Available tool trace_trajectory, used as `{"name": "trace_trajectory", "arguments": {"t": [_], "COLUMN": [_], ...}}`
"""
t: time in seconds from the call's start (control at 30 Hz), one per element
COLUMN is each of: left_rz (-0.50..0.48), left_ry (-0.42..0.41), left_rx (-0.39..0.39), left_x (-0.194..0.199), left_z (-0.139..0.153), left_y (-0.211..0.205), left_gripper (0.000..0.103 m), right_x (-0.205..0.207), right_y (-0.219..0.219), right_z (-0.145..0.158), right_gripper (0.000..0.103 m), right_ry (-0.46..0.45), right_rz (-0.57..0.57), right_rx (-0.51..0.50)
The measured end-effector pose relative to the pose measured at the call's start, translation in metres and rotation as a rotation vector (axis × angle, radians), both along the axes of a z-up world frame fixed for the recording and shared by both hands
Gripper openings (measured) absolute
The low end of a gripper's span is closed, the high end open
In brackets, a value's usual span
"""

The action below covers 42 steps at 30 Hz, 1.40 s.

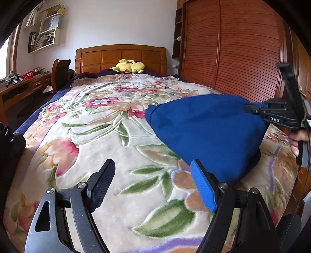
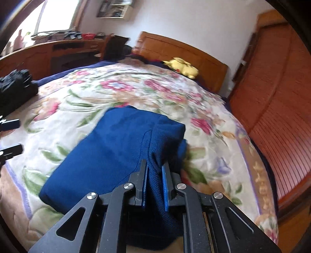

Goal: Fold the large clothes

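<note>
Blue garment's (image 2: 116, 148) near edge behind right gripper (image 2: 154, 186)

A floral blanket (image 1: 108, 140) in cream, pink and green covers the bed, with a dark blue sheet (image 1: 38, 109) showing along its left edge. A yellow plush toy (image 1: 127, 66) lies at the far end against the wooden headboard (image 1: 120, 56). To the right stands a reddish wardrobe (image 1: 243, 48) with slatted doors. Left of the bed a wooden surface (image 1: 23, 87) carries a red basket (image 1: 27, 75), and a dark chair (image 1: 61, 75) stands beside it. White wall shelves (image 1: 45, 33) above hold books and papers. A black bundle (image 2: 16, 85) rests on the blanket's left edge. Bright window light (image 2: 56, 15) falls over the surface.
</note>
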<state>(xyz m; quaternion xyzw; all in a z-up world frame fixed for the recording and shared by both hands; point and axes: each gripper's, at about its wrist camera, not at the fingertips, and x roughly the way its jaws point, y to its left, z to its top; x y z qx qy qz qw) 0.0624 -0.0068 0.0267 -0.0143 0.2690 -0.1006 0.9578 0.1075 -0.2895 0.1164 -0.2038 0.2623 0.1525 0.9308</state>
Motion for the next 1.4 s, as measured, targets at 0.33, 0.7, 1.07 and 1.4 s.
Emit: {"name": "trace_trajectory", "arguments": {"t": [0.33,0.7,1.07,1.4], "left_rz": [-0.003,-0.012,-0.016,-0.005], "left_ry": [0.009,0.007,0.005,0.015], "left_rx": [0.011,0.036,0.046,0.071], "left_x": [0.002,0.000,0.001,0.005], "left_z": [-0.002,-0.005,-0.007,-0.012], "left_y": [-0.003,-0.008,-0.011,-0.013], "left_gripper": [0.080,0.080,0.080,0.080], "right_x": [0.012,-0.068,-0.049,-0.004], "right_y": [-0.014,-0.073,-0.081,-0.080], "right_z": [-0.050,-0.058,-0.098,-0.115], "right_gripper": [0.022,0.064,0.064,0.064], "right_ry": [0.146,0.034,0.167,0.223], "right_rz": [-0.054,-0.139,-0.128,-0.163], "right_rx": [0.045,0.184,0.306,0.432]}}
